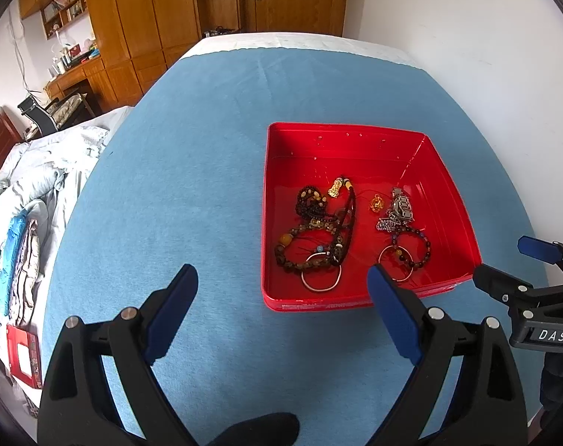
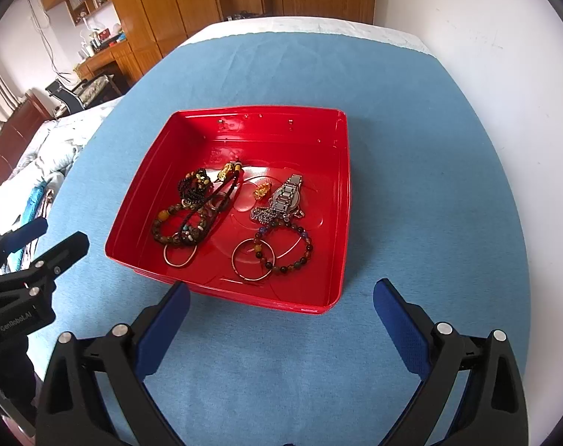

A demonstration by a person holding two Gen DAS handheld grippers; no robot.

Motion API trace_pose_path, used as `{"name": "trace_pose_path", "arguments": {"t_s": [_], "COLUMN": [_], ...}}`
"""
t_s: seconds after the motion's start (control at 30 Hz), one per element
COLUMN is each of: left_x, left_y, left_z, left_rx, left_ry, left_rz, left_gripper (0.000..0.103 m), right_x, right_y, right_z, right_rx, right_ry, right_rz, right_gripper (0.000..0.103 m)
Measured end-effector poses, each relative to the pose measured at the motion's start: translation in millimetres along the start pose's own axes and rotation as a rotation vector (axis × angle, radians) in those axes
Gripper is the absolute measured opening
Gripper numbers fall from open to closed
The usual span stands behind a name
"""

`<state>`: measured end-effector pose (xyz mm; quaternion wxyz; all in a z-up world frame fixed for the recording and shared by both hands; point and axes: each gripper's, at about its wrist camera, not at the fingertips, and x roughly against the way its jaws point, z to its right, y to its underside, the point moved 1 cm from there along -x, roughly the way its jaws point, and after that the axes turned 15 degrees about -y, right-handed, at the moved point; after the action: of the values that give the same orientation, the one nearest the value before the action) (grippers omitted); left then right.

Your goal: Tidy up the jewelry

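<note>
Through the left wrist camera I saw my left gripper (image 1: 283, 290) spread wide with nothing between its blue pads, hanging over the blue cloth (image 1: 177, 186) near its front edge. The red tray (image 1: 359, 303) sat on the cloth just ahead of it, toward the right side; the right-hand pad overlapped the tray's near rim in the picture, though I could not tell whether it touched. Inside the tray lay the jewelry: a dark beaded necklace (image 1: 350, 208) and a brown bead bracelet (image 1: 300, 256) tangled toward the left wall, a thin metal bangle (image 1: 320, 278) by the near wall, a small gold charm (image 1: 376, 203) near the middle, and a metal watch (image 1: 400, 204) toward the right wall. My right gripper (image 1: 504, 264) showed at the right edge, its fingers parted and empty, beside the tray's near right corner.

Through the right wrist camera, my right gripper (image 2: 281, 299) was equally wide open and held nothing, poised over the cloth (image 2: 430, 186) just short of the tray's (image 2: 222, 293) near rim. A multicoloured bead bracelet (image 2: 300, 256) and a second bangle (image 2: 251, 260) lay toward the near right of the tray floor, the watch (image 2: 287, 195) behind them beside a silver chain (image 2: 263, 215). The left gripper (image 2: 56, 236) appeared at the left edge, apart from the tray.
</note>
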<state>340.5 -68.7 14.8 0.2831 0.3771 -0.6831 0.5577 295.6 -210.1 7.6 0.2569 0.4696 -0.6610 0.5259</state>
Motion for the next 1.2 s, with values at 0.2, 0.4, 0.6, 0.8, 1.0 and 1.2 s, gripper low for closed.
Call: {"name": "trace_pose_path", "arguments": {"t_s": [0.2, 0.4, 0.6, 0.8, 1.0, 1.2], "left_x": [-0.2, -0.8, -1.3, -1.9, -2.7, -3.9], "left_y": [0.1, 0.4, 0.3, 0.4, 1.5, 0.8], "left_z": [-0.3, -0.7, -0.2, 1.0, 1.9, 2.8], "left_rx": [-0.001, -0.004, -0.003, -0.002, -0.006, -0.007], "left_ry": [0.0, -0.001, -0.002, -0.001, 0.0, 0.002], "left_rz": [-0.001, -0.003, -0.005, -0.008, -0.01, -0.012], "left_gripper": [0.091, 0.091, 0.091, 0.091, 0.091, 0.091], "right_x": [-0.4, -1.0, -1.7, -2.0, -2.4, -2.3], "right_y": [-0.3, -0.6, -1.0, -1.4, -1.6, -1.3], "right_z": [0.2, 0.4, 0.5, 0.9, 1.1, 1.2], "right_rx": [-0.001, 0.0, 0.0, -0.002, -0.002, -0.002], "right_ry": [-0.001, -0.002, -0.003, -0.003, -0.004, -0.003], "right_rz": [-0.002, -0.002, -0.003, -0.004, -0.004, -0.004], "right_gripper": [0.099, 0.099, 0.099, 0.099, 0.099, 0.099]}}
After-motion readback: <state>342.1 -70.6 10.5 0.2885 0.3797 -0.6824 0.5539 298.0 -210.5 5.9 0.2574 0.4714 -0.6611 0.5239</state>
